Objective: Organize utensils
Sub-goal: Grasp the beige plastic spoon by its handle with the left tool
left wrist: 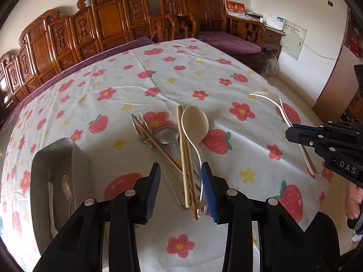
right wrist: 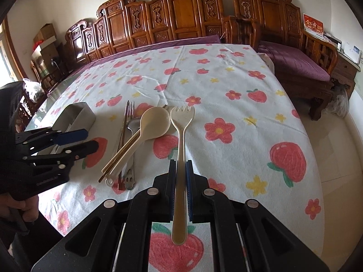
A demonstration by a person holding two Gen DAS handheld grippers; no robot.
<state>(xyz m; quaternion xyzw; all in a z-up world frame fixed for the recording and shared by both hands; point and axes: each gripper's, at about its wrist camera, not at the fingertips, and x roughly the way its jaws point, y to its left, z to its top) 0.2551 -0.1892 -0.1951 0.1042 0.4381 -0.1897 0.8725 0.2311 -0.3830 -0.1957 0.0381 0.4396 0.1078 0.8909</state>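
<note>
Left wrist view
- Left gripper [left wrist: 181, 188]: seen at the bottom centre, its jaws spread apart; nothing is gripped, though the handle ends of the pile lie between the blue pads [left wrist: 207, 190].
- Utensil pile: laid in the middle of the frame on the tablecloth [left wrist: 158, 72]; a cream spoon [left wrist: 195, 122], bamboo chopsticks [left wrist: 185, 158], a metal spoon [left wrist: 166, 134] and a metal fork [left wrist: 141, 127] are crossed over one another.
- Metal tray [left wrist: 59, 158]: placed at the lower left; a pale utensil and a metal spoon are seen inside it.
- Right gripper [left wrist: 292, 133]: seen at the right edge, clenched on the cream fork [left wrist: 272, 99], whose tines are pointed toward the upper centre.

Right wrist view
- Right gripper [right wrist: 180, 165]: seen at the bottom centre, closed on the handle of the cream fork [right wrist: 181, 122]; the fork is held above the tablecloth [right wrist: 226, 86], its tines pointed up the frame.
- Utensil pile: found just left of the fork head; the cream spoon [right wrist: 155, 122], chopsticks [right wrist: 120, 156] and metal fork [right wrist: 130, 113] are overlapped.
- Metal tray [right wrist: 79, 113]: seen at the middle left, partly hidden behind the left gripper [right wrist: 88, 139], whose fingers are parted.
- Background: carved wooden benches [right wrist: 181, 18] are ranged along the top.
</note>
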